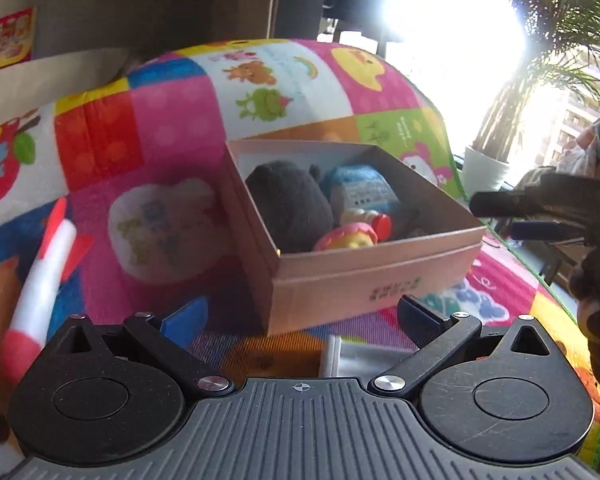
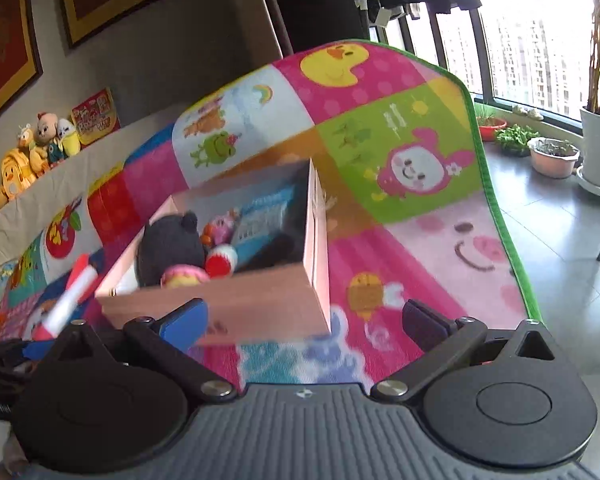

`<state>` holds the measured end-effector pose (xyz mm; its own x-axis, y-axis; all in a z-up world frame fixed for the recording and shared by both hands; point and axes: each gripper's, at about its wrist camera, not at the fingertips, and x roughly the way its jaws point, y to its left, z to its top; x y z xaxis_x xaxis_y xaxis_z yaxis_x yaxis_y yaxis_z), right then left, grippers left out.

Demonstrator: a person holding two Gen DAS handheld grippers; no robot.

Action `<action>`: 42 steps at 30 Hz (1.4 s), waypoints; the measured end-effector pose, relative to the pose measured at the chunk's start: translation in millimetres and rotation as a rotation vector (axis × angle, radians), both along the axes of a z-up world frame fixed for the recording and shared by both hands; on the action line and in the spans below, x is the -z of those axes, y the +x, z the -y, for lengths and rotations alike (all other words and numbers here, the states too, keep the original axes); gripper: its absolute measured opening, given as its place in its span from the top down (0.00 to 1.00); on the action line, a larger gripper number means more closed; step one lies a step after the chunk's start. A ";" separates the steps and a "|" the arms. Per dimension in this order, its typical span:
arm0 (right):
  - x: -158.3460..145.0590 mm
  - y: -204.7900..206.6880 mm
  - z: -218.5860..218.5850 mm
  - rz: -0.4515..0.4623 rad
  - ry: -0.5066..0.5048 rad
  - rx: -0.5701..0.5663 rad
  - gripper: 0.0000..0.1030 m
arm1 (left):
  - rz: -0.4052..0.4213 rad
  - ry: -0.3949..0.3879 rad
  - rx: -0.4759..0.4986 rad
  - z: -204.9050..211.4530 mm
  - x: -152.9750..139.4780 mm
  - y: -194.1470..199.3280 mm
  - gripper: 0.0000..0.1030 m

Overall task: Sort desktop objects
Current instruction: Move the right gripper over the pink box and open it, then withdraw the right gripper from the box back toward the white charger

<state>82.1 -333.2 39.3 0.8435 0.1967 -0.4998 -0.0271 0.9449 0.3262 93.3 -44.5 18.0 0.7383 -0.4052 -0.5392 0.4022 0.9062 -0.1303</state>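
I judge step as between picks: both tools empty. Left tool (image 1: 300, 316) wide, nothing between pads. Right tool (image 2: 304, 320) also wide, nothing held. Pink box (image 1: 376, 276) sits mid table (image 2: 420, 264), already holding dark plush (image 1: 288, 204) and small toys. Still out: rocket toy (image 1: 44, 268) and white plush (image 1: 164, 228), both left of box. Next I need left tool over rocket. Box wall close, table edge near on right; more free room on left side.

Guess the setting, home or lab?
Most likely a home living room: a cartoon play mat covers the table, plush toys line a ledge by the wall, and potted plants sit on the tiled floor by a window facing apartment towers.
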 end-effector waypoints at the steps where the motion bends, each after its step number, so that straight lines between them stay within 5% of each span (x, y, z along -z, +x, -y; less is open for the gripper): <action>1: -3.1 16.5 2.3 -0.019 0.042 -0.001 0.00 | -0.011 -0.015 0.016 2.0 0.6 7.9 0.00; 7: 6.5 86.1 -16.1 -0.170 0.129 -0.092 0.00 | -0.052 -0.115 0.126 2.4 1.5 16.2 0.00; 11: 6.3 88.1 -48.3 -0.155 0.004 -0.130 0.00 | -0.028 -0.090 0.085 -9.7 0.4 5.6 0.00; 18: 3.2 103.4 -76.4 -0.126 0.062 -0.184 0.00 | -0.019 -0.091 -0.024 -39.7 -3.7 -4.8 0.00; 21: -5.6 89.5 -78.9 -0.068 0.039 -0.166 0.00 | -0.024 -0.069 -0.061 -46.7 -4.1 -18.8 0.00; 25: -7.9 44.5 -71.2 0.021 -0.120 -0.136 0.00 | -0.058 0.001 -0.073 -41.5 7.4 -32.8 0.00; 29: 4.9 -1.7 -58.1 -0.025 -0.285 -0.161 0.00 | -0.109 -0.013 -0.026 -33.5 17.3 -34.6 0.00; 34: 22.4 -53.2 -28.6 -0.088 -0.254 -0.170 0.00 | -0.158 -0.074 0.085 -17.9 22.0 -36.6 0.00; 42: 39.7 -64.8 5.4 -0.118 -0.182 -0.046 0.00 | -0.179 -0.121 0.297 22.5 21.2 -63.0 0.00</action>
<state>17.2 -338.6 -0.3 0.7691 0.1310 -0.6255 -0.0429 0.9871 0.1540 30.3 -67.0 -3.2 0.4767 -0.6565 -0.5846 0.6068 0.7269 -0.3215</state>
